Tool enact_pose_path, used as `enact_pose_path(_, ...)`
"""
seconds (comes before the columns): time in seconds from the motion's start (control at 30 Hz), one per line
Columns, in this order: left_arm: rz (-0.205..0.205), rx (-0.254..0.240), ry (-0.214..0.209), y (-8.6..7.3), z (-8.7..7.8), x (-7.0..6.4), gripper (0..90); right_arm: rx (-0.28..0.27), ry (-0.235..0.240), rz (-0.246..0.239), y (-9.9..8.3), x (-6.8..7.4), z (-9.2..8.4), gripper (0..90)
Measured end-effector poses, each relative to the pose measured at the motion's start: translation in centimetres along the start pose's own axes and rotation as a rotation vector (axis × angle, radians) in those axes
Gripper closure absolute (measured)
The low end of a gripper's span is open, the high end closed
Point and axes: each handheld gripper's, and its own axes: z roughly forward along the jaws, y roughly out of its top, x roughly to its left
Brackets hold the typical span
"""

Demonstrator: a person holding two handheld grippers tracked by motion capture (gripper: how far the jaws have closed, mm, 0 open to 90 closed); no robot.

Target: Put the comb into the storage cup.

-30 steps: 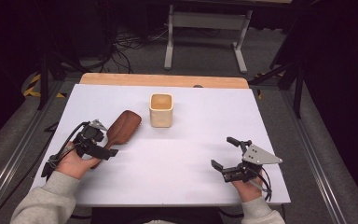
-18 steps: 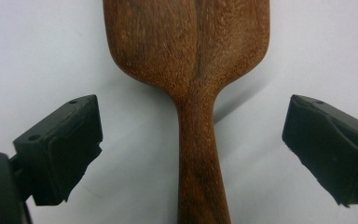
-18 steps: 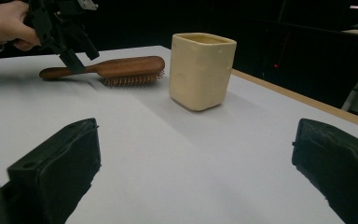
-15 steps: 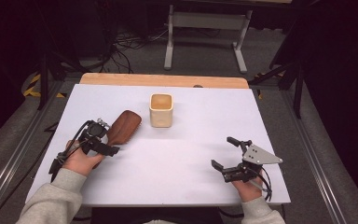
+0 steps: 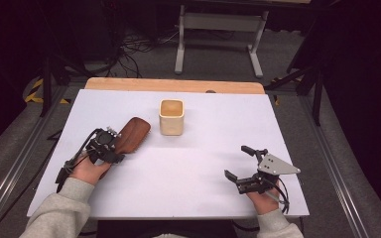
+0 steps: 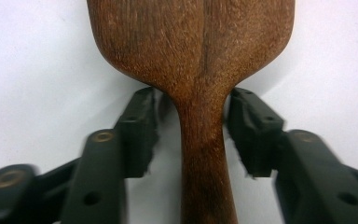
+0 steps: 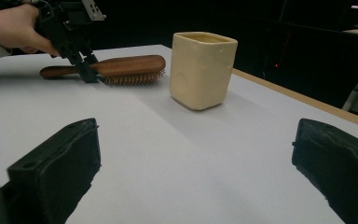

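Presently, the left gripper (image 5: 110,145) sits over the neck of a wooden hairbrush (image 5: 130,135), where the handle widens into the head. In the left gripper view its jaws straddle the brush handle (image 6: 204,154), one on each side: narrow gaps of white table show between the pads (image 6: 140,135) and the wood, so the jaws are spread around the handle and not pressing it. The brush lies flat on the white table (image 5: 188,173), bristles down, its head extending ahead of the left gripper and its handle running back beneath it toward the left hand (image 5: 90,167).

In the right gripper view, the left gripper (image 7: 85,65) stands down onto the hairbrush (image 7: 121,67), and the bristles under the head are visible against the table.

A cream square-sided cup (image 5: 171,117) stands upright just beyond and to the right of the brush head, apart from it. From the right gripper it is ahead and to the left, the cup (image 7: 203,70) being well clear of both jaws.

The right gripper (image 5: 240,163) rests near the table's near right edge, held by the right hand (image 5: 263,198), jaws spread wide with nothing between them.
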Motion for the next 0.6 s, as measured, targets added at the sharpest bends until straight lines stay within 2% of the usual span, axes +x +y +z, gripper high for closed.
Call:
enact_pose_path(0.03,-0.001,0.001,-0.003,0.02,-0.02,0.01,64.8,0.0,0.0,0.0,-0.01,-0.01,0.01,1.6)
enact_pose_path(0.07,-0.001,0.003,-0.003,0.03,-0.02,0.01,67.8,0.001,0.002,0.002,-0.01,0.0,0.01,1.6)
enact_pose_path(0.17,-0.005,0.009,0.002,0.04,-0.08,0.14,71.7,0.002,0.003,0.0,-0.01,0.02,0.04,1.6)
enact_pose_path(0.4,-0.015,0.013,-0.009,0.05,-0.11,0.34,72.9,0.001,0.004,-0.003,0.0,0.02,0.03,1.7)
enact_pose_path(0.6,-0.012,-0.021,-0.031,-0.49,-0.22,0.61,73.2,0.002,0.007,-0.005,0.01,0.01,0.07,1.8)
